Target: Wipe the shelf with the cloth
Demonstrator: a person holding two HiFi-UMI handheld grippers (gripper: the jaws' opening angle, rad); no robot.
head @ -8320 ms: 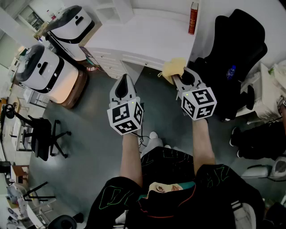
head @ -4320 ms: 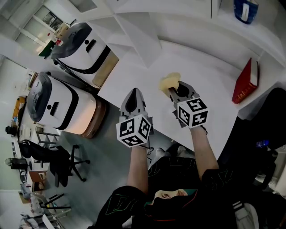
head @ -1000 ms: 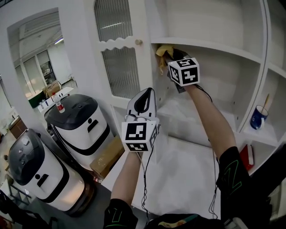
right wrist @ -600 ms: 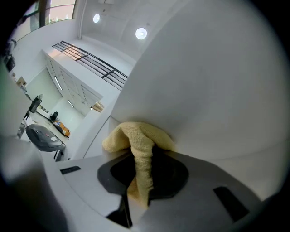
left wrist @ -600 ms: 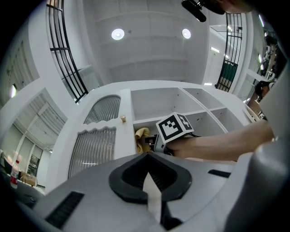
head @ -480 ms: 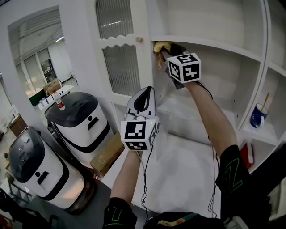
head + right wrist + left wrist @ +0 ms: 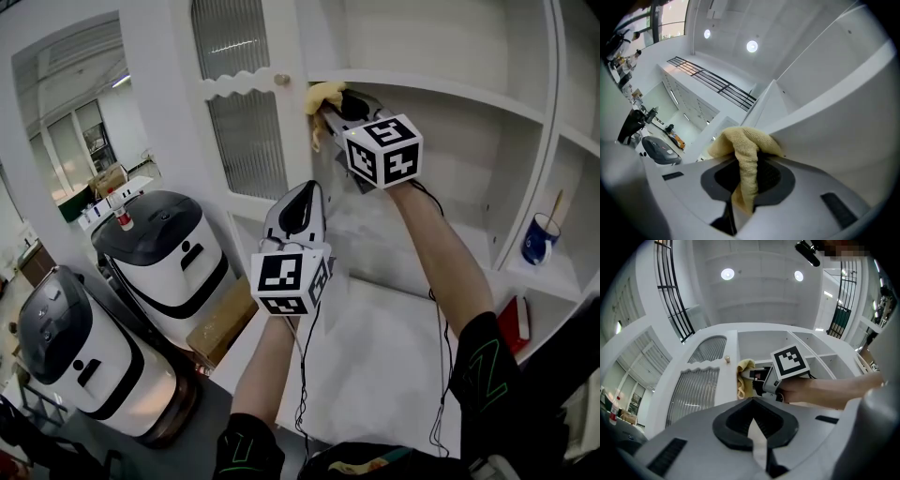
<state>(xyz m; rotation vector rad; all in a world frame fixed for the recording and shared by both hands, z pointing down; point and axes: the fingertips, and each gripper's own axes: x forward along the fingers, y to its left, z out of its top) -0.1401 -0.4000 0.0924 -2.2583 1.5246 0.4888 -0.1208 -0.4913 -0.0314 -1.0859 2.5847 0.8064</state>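
Right gripper [image 7: 333,108] further left along the shelf [image 7: 450,95], jaws tight on cloth [image 7: 322,91] at its tip.

Yellow cloth [image 7: 322,96] touches the white shelf [image 7: 450,94] at its left front edge

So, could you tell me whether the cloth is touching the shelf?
Touching. The right gripper view shows the cloth, held in the right gripper, bunched against the shelf edge with no gap.
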